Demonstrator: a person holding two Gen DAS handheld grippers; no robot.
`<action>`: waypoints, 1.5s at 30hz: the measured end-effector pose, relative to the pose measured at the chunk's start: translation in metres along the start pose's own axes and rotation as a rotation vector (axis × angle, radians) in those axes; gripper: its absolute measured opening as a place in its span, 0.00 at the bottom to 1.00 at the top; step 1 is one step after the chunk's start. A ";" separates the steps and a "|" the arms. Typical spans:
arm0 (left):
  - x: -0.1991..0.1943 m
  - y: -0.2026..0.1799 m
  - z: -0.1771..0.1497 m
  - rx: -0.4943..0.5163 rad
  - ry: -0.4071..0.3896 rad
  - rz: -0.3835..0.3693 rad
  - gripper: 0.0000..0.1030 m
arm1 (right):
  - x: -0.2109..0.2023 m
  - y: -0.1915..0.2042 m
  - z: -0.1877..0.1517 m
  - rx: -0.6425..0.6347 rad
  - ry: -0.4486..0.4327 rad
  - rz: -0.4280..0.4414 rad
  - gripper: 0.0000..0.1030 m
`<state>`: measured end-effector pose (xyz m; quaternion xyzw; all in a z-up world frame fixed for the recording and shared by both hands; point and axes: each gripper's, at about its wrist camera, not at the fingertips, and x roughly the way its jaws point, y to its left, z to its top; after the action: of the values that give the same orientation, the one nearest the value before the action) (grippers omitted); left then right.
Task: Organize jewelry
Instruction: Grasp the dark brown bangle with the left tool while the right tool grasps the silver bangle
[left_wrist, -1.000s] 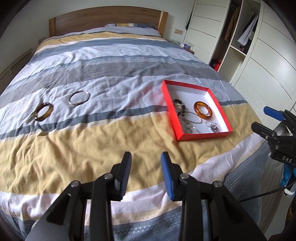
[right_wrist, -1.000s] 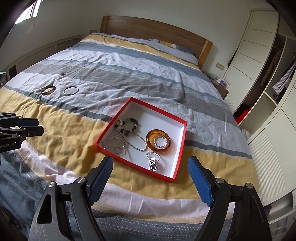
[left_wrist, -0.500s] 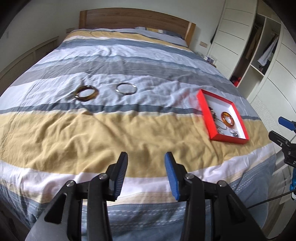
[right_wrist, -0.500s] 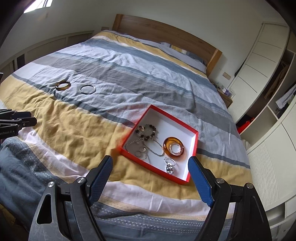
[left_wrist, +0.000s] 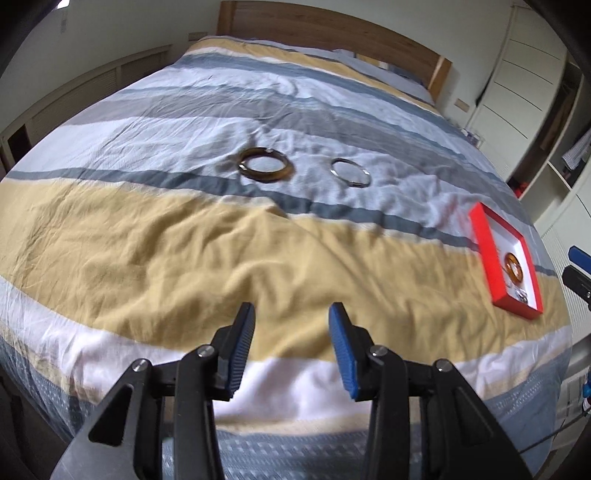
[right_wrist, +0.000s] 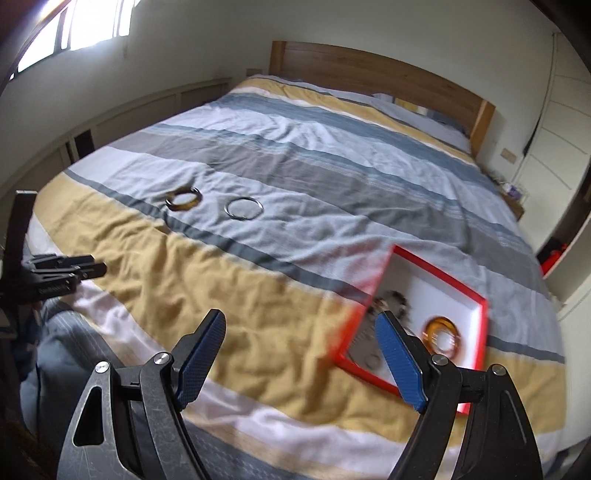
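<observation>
- My left gripper is open with nothing between its blue pads, and it points across the yellow stripe of the bedspread toward the two loose pieces.
- My right gripper is spread wide and empty too; its right finger overlaps the near edge of the red box in its view, but I judge it hangs above the box, not on it.
- What is left to sort: a brown bangle and a thin silver bangle, lying flat near each other on the pale blue stripe, well apart from the box.
- The box sits off toward the right edge of the bed and already holds an amber bangle, a bead bracelet and some chains, blurred here.
- The step in hand, as I read it, is reaching for the brown bangle with my left gripper, since it lies almost straight ahead.
- To do it well, I would come down over one side of the ring so that one finger goes inside the hoop and one outside, then close on the band.
- The bedspread is soft and wrinkled, so I should avoid pinching a fold of cloth along with the ring.
- The silver bangle is thin and needs a lower, more careful pinch.
</observation>
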<state>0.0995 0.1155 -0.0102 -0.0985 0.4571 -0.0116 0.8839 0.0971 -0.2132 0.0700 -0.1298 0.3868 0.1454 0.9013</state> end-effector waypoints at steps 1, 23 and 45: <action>0.006 0.005 0.005 -0.005 0.001 0.003 0.38 | 0.010 0.002 0.007 0.006 -0.003 0.025 0.78; 0.170 -0.004 0.135 0.248 -0.009 0.045 0.27 | 0.294 0.014 0.111 0.249 0.133 0.374 0.29; 0.148 -0.021 0.132 0.176 -0.037 -0.008 0.07 | 0.271 0.029 0.113 0.152 0.028 0.309 0.04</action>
<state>0.2939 0.1004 -0.0515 -0.0223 0.4373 -0.0535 0.8974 0.3398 -0.1038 -0.0573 -0.0022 0.4247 0.2505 0.8700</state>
